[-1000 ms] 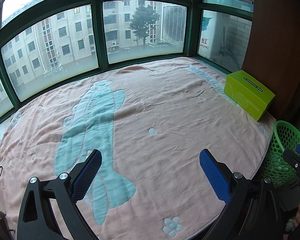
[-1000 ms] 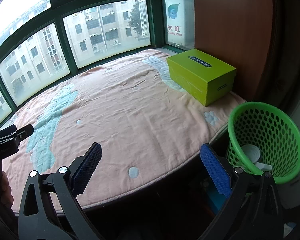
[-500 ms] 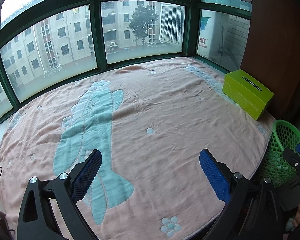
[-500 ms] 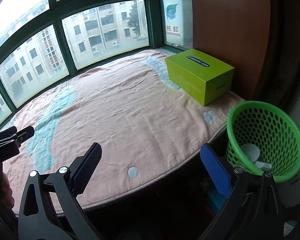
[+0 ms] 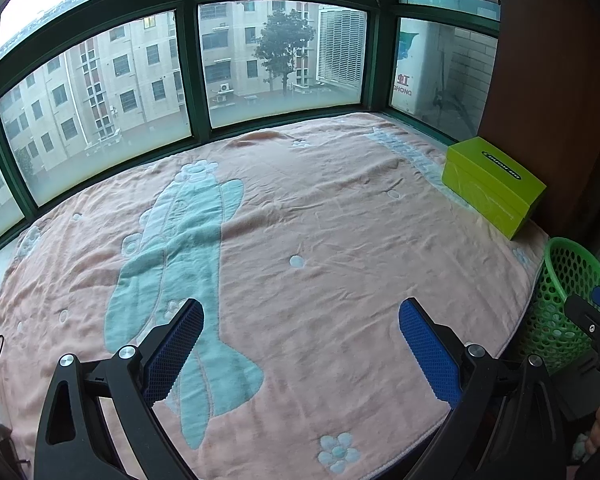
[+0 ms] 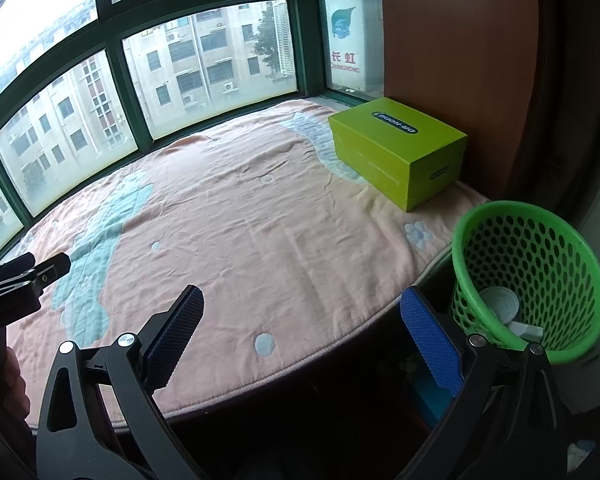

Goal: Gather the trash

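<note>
Left tongs (image 5: pixel 300 344) we hold wide open, empty | right tongs (image 6: pixel 300 344) wide open, empty | green basket (image 6: pixel 580 248) right of blanket (image 6: pixel 240 232), trash inside

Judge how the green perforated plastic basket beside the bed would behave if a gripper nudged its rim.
The green perforated plastic basket probably slides or tips easily: its walls are mostly holes, so it looks light. It holds only a white cup and a small white scrap, adding little ballast. Its base looks narrower than its rim, favouring tipping.
</note>
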Available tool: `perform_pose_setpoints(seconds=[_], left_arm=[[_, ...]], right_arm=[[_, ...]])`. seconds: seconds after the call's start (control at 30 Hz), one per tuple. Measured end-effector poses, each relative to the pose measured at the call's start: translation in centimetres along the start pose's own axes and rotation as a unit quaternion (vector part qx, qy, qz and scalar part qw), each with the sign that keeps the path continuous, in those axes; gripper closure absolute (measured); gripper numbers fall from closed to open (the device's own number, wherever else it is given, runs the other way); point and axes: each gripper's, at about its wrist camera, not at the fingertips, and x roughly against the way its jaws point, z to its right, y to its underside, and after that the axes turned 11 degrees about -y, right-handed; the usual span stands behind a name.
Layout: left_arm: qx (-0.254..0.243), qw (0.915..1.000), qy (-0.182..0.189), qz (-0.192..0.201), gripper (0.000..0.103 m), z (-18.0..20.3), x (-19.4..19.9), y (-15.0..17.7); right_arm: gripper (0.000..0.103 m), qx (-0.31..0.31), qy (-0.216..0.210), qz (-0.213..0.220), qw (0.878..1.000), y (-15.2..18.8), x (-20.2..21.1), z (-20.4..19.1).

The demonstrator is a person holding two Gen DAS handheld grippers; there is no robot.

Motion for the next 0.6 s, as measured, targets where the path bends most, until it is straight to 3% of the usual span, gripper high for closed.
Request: perform_pose_setpoints(seconds=[0.6], left_arm=[[-0.011, 0.9999, 0.01, 0.003, 0.008, 0.91, 0.16, -0.04]], right_arm=[[0.005, -0.004, 0.001, 0.001, 1.0, 0.06, 0.08, 0.07]])
